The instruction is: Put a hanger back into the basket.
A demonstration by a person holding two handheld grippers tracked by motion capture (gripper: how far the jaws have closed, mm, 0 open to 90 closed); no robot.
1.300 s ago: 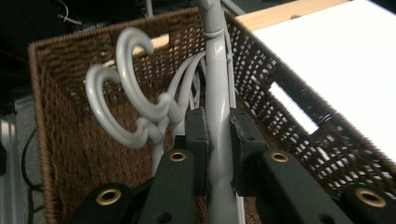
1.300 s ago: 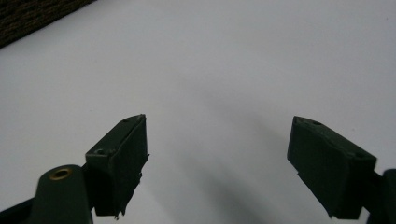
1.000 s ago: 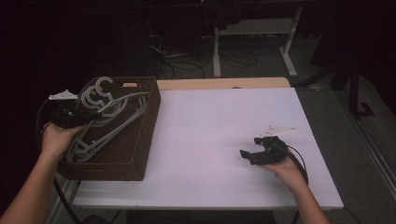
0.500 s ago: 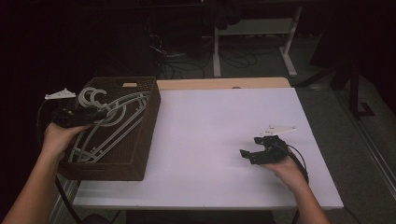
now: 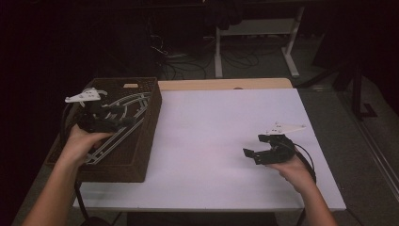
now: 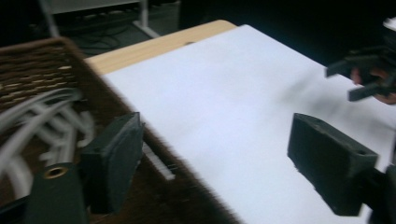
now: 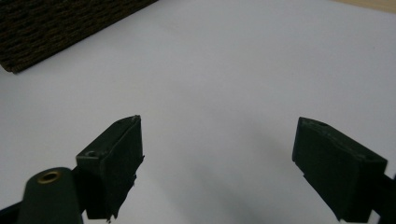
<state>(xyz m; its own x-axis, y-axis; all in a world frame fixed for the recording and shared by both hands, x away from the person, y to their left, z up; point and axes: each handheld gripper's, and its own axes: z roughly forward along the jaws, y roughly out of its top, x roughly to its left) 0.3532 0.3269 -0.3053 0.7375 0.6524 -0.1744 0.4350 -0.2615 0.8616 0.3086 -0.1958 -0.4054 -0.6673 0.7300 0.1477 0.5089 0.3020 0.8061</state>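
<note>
The left gripper (image 6: 215, 163) hangs with jaws spread wide and empty, over the wicker basket (image 5: 141, 155)'s rim; white hangers (image 6: 32, 116) lie beside its left jaw. The right gripper (image 5: 254, 155), likewise wide and empty, hovers over the bare white table (image 5: 211, 141).

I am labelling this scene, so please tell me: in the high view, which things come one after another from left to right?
Left gripper → wicker basket holding white hangers → bare white table → right gripper.

My left claw (image 6: 219, 163) hangs with its jaws spread wide, one over the brown wicker basket (image 6: 42, 60) of white plastic hangers (image 6: 28, 121), the other over the white desk (image 6: 233, 93). My right claw (image 6: 366, 77) shows far off, gaping too.
</note>
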